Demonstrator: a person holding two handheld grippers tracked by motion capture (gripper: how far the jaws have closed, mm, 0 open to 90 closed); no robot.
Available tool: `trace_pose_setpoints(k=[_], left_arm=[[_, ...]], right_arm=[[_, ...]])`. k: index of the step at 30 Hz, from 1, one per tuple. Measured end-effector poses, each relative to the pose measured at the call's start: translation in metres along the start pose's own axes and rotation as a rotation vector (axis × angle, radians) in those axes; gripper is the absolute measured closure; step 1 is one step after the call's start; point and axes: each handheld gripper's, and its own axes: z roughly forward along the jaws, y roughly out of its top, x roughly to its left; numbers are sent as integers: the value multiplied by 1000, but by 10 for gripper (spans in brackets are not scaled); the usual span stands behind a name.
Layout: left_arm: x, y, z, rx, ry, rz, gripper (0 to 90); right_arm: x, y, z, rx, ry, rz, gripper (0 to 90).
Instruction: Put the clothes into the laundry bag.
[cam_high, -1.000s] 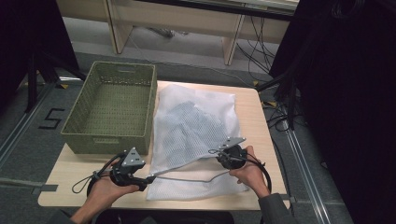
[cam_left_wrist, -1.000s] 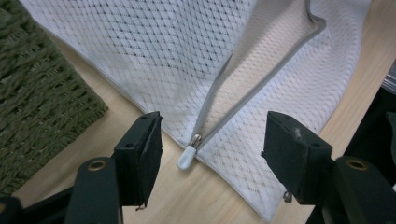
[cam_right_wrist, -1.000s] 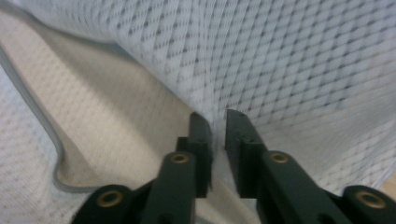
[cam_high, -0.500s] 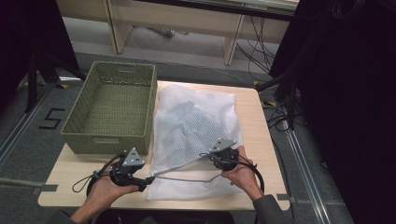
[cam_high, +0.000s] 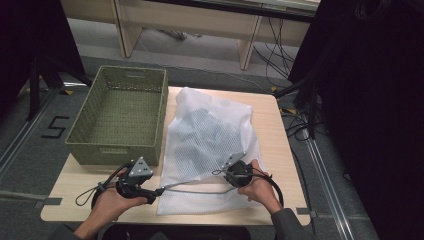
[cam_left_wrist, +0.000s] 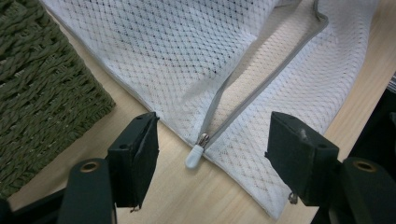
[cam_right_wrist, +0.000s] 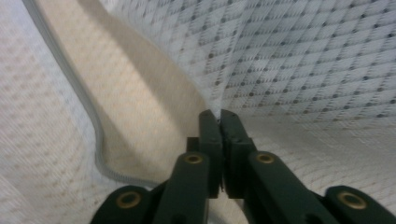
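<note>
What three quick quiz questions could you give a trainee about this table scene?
1. True or false: the left gripper stands open around the zipper pull.
2. What does the right gripper pinch? A) mesh laundry bag B) a towel C) a cable
3. Which side of the bag is the green basket on in the high view?

Key: 1 true; 2 A, the mesh laundry bag; 3 its left.
</note>
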Motion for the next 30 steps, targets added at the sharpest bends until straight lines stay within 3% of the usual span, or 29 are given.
trace_pose_setpoints(k=[1, 3, 5, 7, 10, 12, 13, 14, 17, 18, 20, 26, 27, 28, 30], left_arm=[[2, 0, -1, -1, -2, -3, 331], [4, -1, -2, -5, 3, -6, 330], [4, -2, -4, -8, 7, -16, 328], [5, -3, -6, -9, 8, -19, 328], [5, -4, -8, -16, 11, -25, 324], [7, -5, -9, -15, 10, -26, 324], [7, -5, -10, -21, 17, -24, 322], [8, -5, -11, -17, 16, -19, 323], [9, -6, -11, -20, 15, -26, 321], [9, -7, -12, -22, 16, -32, 321], [9, -7, -13, -22, 17, -20, 319], [10, -9, -17, -41, 13, -24, 306], [10, -10, -18, -44, 20, -29, 301], [10, -10, -19, -50, 14, -31, 297], [11, -10, -20, -62, 13, -24, 294]], right_arm=[[0, 0, -10, -54, -11, 32, 802], [0, -1, -13, -74, -12, 30, 775], [0, -6, -23, -129, -12, 99, 657], [-1, -8, -24, -148, -29, 105, 618], [-5, -13, -34, -225, -33, 170, 520], [-7, -14, -34, -246, -39, 175, 506], [-6, -15, -35, -264, -48, 206, 489], [-8, -16, -39, -245, -38, 206, 480], [-8, -19, -41, -289, -31, 252, 451], [-8, -20, -43, -280, -24, 262, 441], [-9, -23, -44, -316, -22, 270, 413], [-8, -27, -49, -335, -15, 310, 361], [-5, -27, -50, -347, -6, 352, 354], [-7, -29, -51, -359, -7, 335, 347], [-5, -31, -53, -362, 12, 372, 339]])
